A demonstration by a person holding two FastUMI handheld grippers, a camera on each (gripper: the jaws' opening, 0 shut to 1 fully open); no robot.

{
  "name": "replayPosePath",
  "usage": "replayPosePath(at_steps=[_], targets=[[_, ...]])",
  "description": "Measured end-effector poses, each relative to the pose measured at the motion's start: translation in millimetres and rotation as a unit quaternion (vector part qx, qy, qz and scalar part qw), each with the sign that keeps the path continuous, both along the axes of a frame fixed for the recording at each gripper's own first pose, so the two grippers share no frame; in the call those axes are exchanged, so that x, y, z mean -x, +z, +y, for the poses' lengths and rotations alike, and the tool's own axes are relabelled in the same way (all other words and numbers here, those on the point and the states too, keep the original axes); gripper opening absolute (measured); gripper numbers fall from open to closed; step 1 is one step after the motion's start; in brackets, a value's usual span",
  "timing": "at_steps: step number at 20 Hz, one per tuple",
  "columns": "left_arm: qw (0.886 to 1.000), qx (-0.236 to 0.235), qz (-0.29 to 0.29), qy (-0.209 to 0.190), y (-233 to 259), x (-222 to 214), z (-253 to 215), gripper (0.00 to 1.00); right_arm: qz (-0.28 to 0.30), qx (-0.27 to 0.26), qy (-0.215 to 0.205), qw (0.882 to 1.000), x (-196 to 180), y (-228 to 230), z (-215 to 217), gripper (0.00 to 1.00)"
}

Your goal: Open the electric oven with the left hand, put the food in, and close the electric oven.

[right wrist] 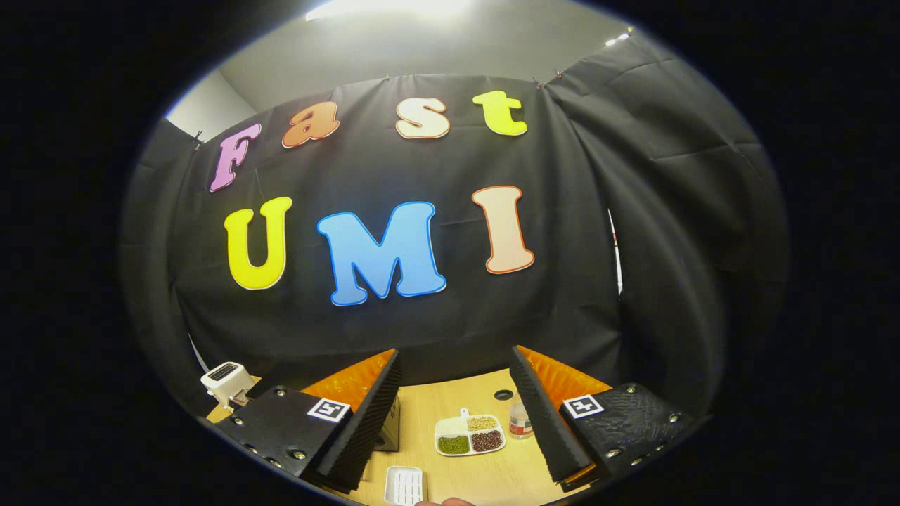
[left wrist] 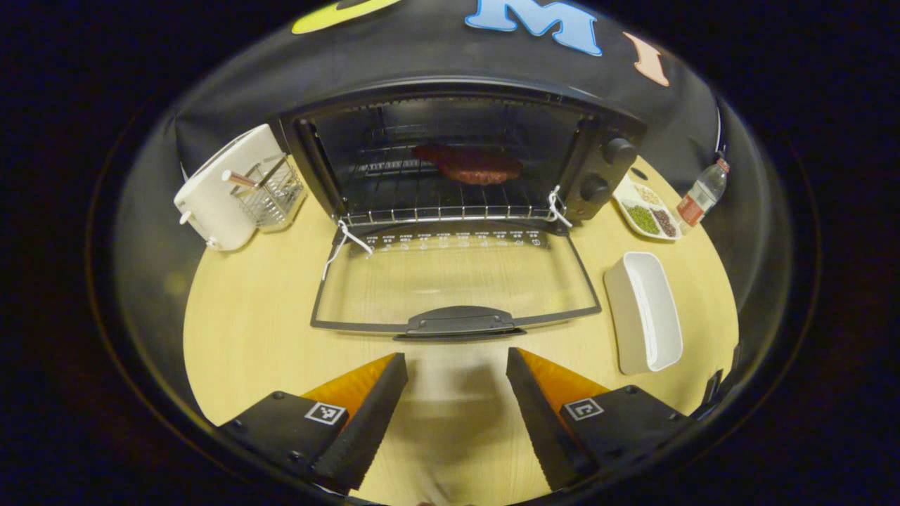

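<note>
Spreading wide and gripping nothing, left gripper (left wrist: 457, 365) at bottom centre, just short of the door handle (left wrist: 458, 322). Resting on the rack at upper centre, food (left wrist: 467, 164) inside the electric oven (left wrist: 457, 161); hanging empty and spread at bottom centre, right gripper (right wrist: 455, 379). Better catching the handle squarely from below and swinging the dropped door (left wrist: 455, 284) up evenly until seated.

I see bright ceiling glare above, an evenly lit worktop (left wrist: 246, 337), strong fisheye bending, and slightly soft edges.

Glass oven door (left wrist: 457, 281); wire metal rack (left wrist: 436, 211), pale wood table (left wrist: 253, 330)
</note>
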State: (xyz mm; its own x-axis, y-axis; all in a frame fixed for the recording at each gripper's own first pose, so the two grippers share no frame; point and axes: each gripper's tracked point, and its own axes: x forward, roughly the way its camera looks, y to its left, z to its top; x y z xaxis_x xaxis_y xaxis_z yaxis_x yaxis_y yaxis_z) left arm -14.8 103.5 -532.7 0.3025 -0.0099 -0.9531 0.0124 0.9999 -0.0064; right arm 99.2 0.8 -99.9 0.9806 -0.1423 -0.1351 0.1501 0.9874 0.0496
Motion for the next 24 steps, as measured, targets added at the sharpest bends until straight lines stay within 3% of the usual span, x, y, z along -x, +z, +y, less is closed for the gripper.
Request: replayPosePath(at_steps=[9, 12, 13, 15, 16, 24], targets=[[0.998, 0.005, 0.062, 0.018, -37.7, -1.4, 3.2, 1.00, 0.009, 0.000, -0.014, 1.000, -3.4, -4.2, -11.3, 0.95], [0.997, 0.007, 0.073, 0.013, -43.4, -4.7, 5.8, 0.96, 0.010, -0.005, -0.017, 1.000, -3.8, -5.4, -12.1, 0.94], [0.997, 0.004, 0.077, 0.009, -44.8, -5.4, 7.0, 1.00, 0.011, -0.005, -0.018, 1.000, -3.8, -6.1, -11.2, 0.94], [0.997, 0.002, 0.078, -0.002, -44.5, -6.4, 7.7, 0.96, 0.013, -0.007, -0.018, 1.000, -3.7, -7.3, -9.0, 0.94], [0.997, 0.005, 0.078, 0.000, -44.7, -6.5, 7.6, 1.00, 0.013, -0.008, -0.018, 1.000, -2.1, -7.3, -7.1, 0.94], [0.999, 0.018, 0.041, -0.008, -15.7, -7.8, 7.0, 0.96, 0.018, -0.004, -0.016, 1.000, 4.2, -8.7, -1.2, 0.95]])
